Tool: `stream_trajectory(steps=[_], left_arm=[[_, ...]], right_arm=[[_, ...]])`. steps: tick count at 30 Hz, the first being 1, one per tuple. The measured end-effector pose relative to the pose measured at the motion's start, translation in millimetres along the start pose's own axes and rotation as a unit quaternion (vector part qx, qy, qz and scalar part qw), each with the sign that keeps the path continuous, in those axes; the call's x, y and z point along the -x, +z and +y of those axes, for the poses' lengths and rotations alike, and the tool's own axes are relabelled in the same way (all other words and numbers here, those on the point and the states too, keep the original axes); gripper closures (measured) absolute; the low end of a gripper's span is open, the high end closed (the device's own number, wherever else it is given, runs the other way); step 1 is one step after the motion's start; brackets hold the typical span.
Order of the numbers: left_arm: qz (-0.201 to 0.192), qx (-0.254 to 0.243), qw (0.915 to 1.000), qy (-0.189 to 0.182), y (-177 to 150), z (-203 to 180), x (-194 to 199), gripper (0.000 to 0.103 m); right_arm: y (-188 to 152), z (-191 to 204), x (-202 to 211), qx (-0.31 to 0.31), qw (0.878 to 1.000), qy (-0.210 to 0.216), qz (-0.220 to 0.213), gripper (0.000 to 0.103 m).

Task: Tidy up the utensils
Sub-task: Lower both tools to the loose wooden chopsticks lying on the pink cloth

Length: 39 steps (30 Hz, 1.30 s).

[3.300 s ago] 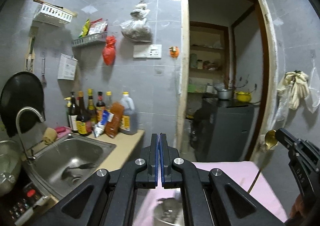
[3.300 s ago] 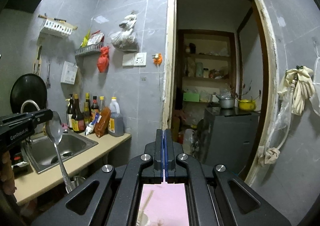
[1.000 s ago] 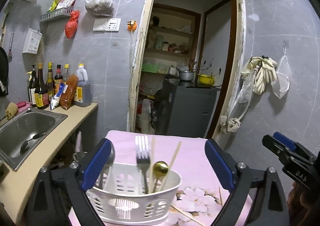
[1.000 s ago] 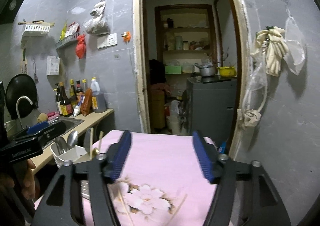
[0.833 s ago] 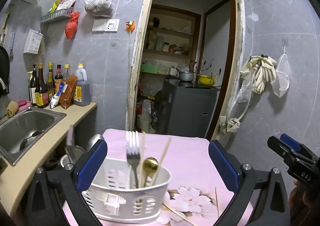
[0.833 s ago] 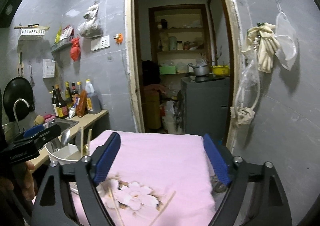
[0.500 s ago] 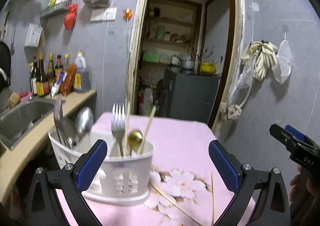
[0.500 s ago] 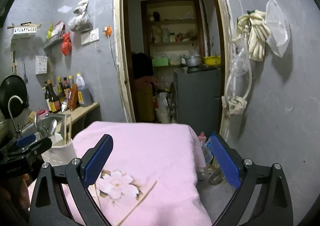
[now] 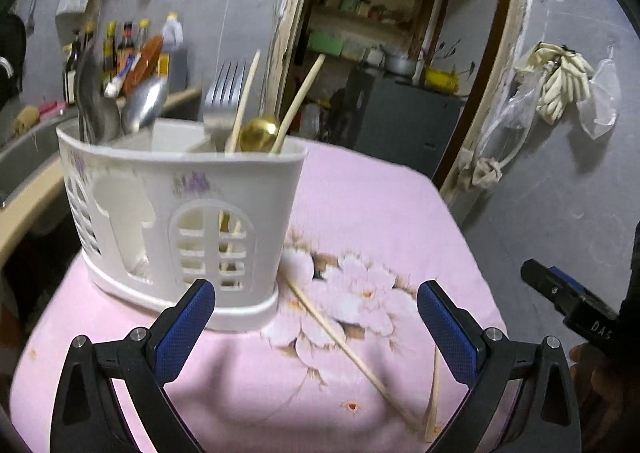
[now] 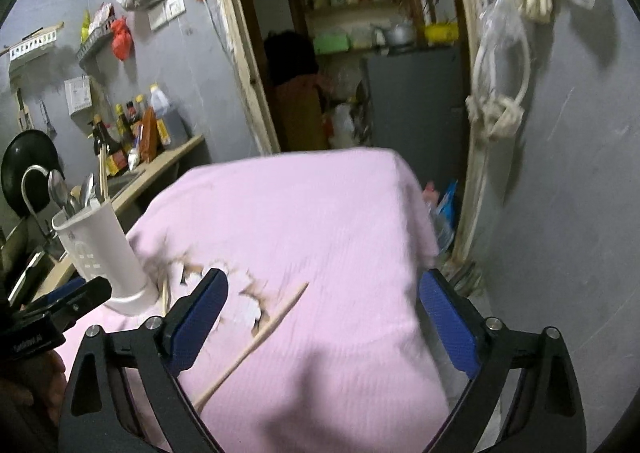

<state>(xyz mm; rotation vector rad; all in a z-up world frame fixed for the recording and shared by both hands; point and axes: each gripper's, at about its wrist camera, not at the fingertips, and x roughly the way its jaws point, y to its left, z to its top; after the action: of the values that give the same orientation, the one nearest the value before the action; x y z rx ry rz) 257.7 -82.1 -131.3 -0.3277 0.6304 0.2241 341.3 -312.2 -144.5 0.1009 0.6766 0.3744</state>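
A white plastic utensil caddy (image 9: 180,213) stands on the pink flowered tablecloth (image 9: 360,213). It holds a fork (image 9: 224,101), a gold spoon (image 9: 258,133), steel spoons (image 9: 144,105) and chopsticks. Two loose wooden chopsticks (image 9: 348,349) lie on the cloth right of the caddy. My left gripper (image 9: 316,325) is open and empty, low over the cloth in front of the caddy. My right gripper (image 10: 324,313) is open and empty above one loose chopstick (image 10: 256,345). The caddy also shows at the left of the right wrist view (image 10: 100,249).
A counter with a sink (image 9: 24,157) and sauce bottles (image 9: 120,53) lies left of the table. An open doorway (image 9: 380,53) with a grey cabinet is behind. The cloth's right edge drops off near the grey wall (image 10: 560,213).
Both grippers went from shut, each on a spoon, to wide open and empty. Both have dropped lower and closer to the cloth; the caddy now fills the left wrist view.
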Motion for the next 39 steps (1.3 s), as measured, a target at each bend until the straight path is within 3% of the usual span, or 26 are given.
stream_trajectory(steps=[10, 19, 25, 32, 36, 39], left_arm=[[0.033, 0.019, 0.9992, 0.013, -12, 2, -24, 0.027], [0.082, 0.005, 0.9966, 0.001, -21, -8, -47, 0.058], [0.107, 0.011, 0.9941, 0.009, -19, -9, -60, 0.069], [0.124, 0.027, 0.9919, 0.007, -10, -11, -73, 0.072], [0.135, 0.037, 0.9901, 0.007, -7, -10, -78, 0.075], [0.144, 0.053, 0.9881, 0.007, -6, -8, -81, 0.084]], right_arm=[[-21, 15, -46, -0.005, 0.998, 0.035, 0.048, 0.052], [-31, 19, -71, -0.014, 0.995, 0.039, 0.09, 0.073], [-33, 19, -79, -0.011, 0.992, 0.046, 0.115, 0.076], [-29, 31, -88, 0.001, 0.988, 0.056, 0.147, 0.076], [-29, 39, -90, 0.017, 0.985, 0.054, 0.16, 0.087], [-30, 40, -88, 0.016, 0.984, 0.06, 0.17, 0.088]])
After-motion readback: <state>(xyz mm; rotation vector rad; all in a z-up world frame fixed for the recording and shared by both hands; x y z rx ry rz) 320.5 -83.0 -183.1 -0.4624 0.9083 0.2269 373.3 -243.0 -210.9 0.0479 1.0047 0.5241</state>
